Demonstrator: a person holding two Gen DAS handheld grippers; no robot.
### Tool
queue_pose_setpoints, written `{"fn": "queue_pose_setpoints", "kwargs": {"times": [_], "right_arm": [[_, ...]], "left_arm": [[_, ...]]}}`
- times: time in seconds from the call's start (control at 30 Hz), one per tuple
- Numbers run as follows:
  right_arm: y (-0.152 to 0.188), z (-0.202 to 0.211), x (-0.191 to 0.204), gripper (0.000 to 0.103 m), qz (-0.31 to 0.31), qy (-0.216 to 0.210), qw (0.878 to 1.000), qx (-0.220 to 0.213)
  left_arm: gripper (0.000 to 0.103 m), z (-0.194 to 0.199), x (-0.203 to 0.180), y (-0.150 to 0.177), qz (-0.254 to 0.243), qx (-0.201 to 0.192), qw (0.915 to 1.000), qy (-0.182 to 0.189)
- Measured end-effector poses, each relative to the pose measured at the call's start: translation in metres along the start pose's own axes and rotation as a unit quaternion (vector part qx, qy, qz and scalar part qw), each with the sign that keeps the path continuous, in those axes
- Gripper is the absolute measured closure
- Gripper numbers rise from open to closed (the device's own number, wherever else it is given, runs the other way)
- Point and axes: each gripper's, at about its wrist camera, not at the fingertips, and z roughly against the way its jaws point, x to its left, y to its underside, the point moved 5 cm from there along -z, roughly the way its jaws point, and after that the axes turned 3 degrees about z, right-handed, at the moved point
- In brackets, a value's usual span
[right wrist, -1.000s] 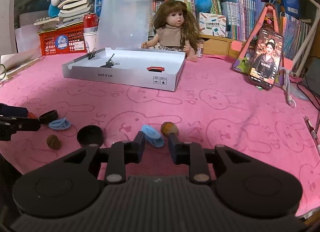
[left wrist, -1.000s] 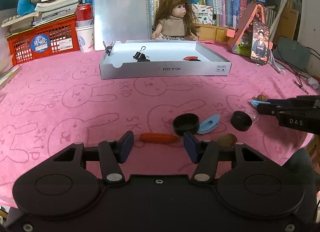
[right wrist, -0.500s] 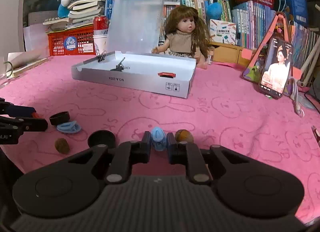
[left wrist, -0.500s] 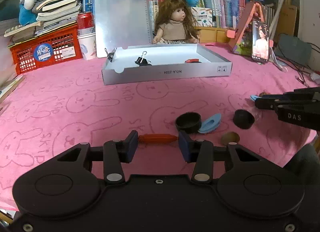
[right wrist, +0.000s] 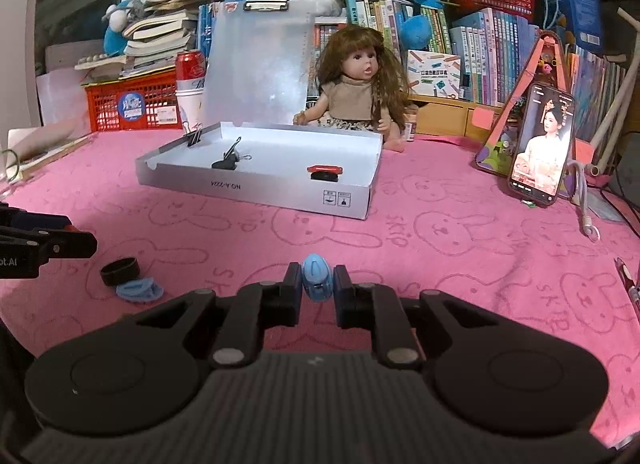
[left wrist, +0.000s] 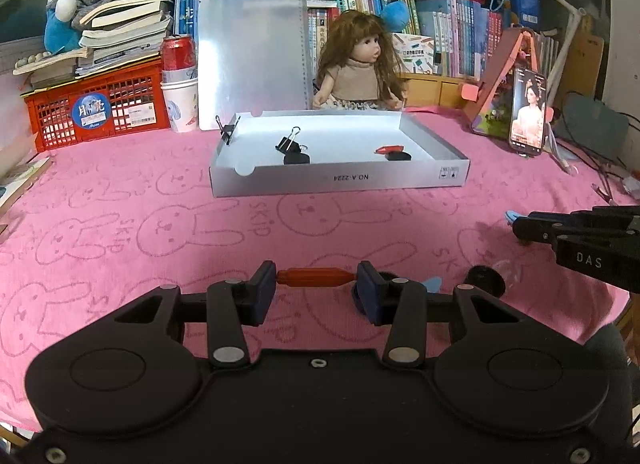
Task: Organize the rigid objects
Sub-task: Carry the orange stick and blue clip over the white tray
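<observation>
My left gripper [left wrist: 316,288] is shut end to end on a red stick-shaped piece [left wrist: 316,277], lifted above the pink cloth. My right gripper [right wrist: 317,290] is shut on a small blue shell-shaped clip [right wrist: 317,276], also raised. The white shallow box [left wrist: 340,181] stands further back and holds black binder clips [left wrist: 289,142], a black cap [left wrist: 297,158] and a red piece [left wrist: 387,149]. On the cloth lie a black ring cap [right wrist: 119,271] and another blue clip [right wrist: 139,290]. A black cap [left wrist: 485,278] sits near the right gripper body [left wrist: 580,236].
A doll [left wrist: 360,67], a clipboard [left wrist: 252,55], a red crate [left wrist: 96,103], a can on cups [left wrist: 178,83] and books line the back. A phone on a stand [left wrist: 527,111] is at the right, with cables [left wrist: 600,171] beside it.
Both grippers closed on their pieces: the left on the red stick, the right on the blue clip. Both pieces then rose off the cloth, and the box looks nearer.
</observation>
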Motion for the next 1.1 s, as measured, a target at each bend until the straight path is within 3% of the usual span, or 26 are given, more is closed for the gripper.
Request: {"fn": "queue_pose_setpoints", "kwargs": {"times": [0.73, 1.1], "right_arm": [[-0.059, -0.026, -0.007, 0.083, -0.057, -0.006, 0.998, -0.003], [-0.094, -0.061, -0.008, 0.083, -0.09, -0.023, 0.996, 0.006]], "left_arm": [[0.061, -0.03, 0.003, -0.083, 0.012, -0.02, 0.9997, 0.007], [0.061, -0.076, 0.005, -0.129, 0.041, -0.003, 0.9991, 0.013]]}}
